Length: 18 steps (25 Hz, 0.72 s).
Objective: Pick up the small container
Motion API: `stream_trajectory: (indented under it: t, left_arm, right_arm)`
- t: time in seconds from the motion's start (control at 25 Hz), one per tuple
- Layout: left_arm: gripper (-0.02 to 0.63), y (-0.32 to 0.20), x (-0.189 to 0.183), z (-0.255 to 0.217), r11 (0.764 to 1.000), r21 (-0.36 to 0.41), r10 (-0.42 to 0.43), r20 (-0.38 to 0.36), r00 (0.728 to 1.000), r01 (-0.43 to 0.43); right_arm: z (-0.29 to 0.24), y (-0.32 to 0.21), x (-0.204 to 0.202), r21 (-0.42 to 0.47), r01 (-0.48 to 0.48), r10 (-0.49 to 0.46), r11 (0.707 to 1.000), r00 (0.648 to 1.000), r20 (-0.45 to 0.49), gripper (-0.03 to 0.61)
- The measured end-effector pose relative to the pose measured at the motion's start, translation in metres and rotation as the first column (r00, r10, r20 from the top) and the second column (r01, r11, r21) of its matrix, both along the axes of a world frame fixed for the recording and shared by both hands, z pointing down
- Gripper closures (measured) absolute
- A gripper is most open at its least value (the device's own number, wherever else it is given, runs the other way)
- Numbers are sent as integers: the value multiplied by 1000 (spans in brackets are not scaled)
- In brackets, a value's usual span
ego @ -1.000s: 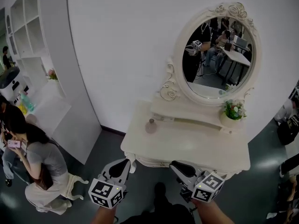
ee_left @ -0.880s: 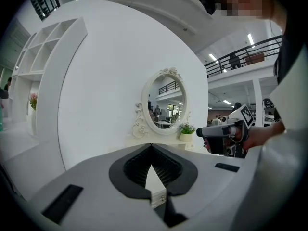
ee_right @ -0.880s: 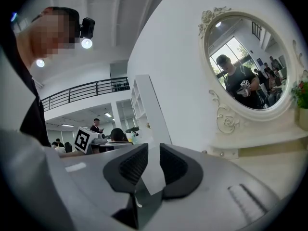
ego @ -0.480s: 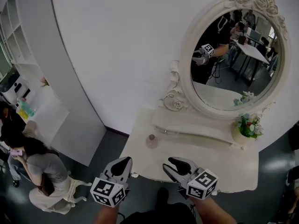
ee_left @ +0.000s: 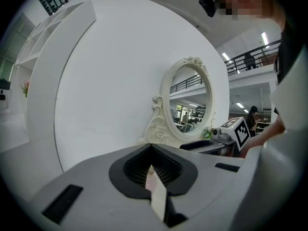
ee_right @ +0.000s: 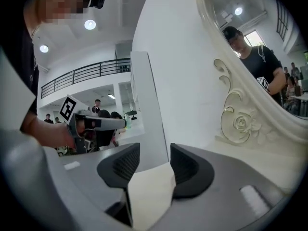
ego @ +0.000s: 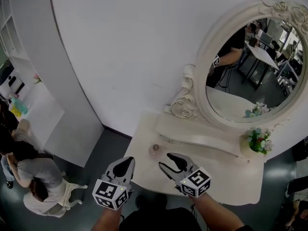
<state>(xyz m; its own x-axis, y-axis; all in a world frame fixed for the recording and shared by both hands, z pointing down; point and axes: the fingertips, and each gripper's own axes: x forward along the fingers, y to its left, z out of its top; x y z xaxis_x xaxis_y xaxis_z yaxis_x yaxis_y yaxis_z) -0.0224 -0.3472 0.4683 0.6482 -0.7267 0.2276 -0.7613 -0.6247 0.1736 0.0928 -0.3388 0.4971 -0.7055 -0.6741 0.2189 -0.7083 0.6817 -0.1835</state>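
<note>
The small container (ego: 155,150), a round pinkish bottle with a stopper, stands near the left front of the cream dressing table (ego: 226,177). My right gripper (ego: 169,161) hovers over the table's front, just right of the container and apart from it. Its jaws are opening, and only the table top shows between them (ee_right: 155,150). My left gripper (ego: 125,163) is at the table's front left corner, short of the container. Its jaws meet at the tips (ee_left: 151,147) with nothing held. Each gripper shows in the other's view: the right gripper (ee_left: 211,141) and the left gripper (ee_right: 103,123).
An oval mirror (ego: 250,66) in a carved frame rises behind a low raised shelf (ego: 202,136). A flower pot (ego: 259,141) stands at the shelf's right end. A white wall is behind the table, white shelving (ego: 29,105) to the left, and a seated person (ego: 33,177) on the floor side.
The view has closed in on the table. Both grippers have moved forward to the table's front edge, the right one toward the container. The right jaws have spread apart.
</note>
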Motion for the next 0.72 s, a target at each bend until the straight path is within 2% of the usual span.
stream_trajectory:
  t: [0.16,0.36,0.72]
  left_arm:
    - [614,-19,-8,18,1000,-19,8,-4,1000,-8]
    - [615,-40,-12,43,998,-58,14,-13,1000,-15]
    - [614,-53,-8,73,991,-131,25,-1,1000,-25]
  right_arm:
    - [22,-29,-7,0,-12,12,1000,999,-49,371]
    - [53,-64,-15,-11,-27,27,1000,998,-58,339]
    - [114,-90,-16,-35,-69,64,997,990,-125,318]
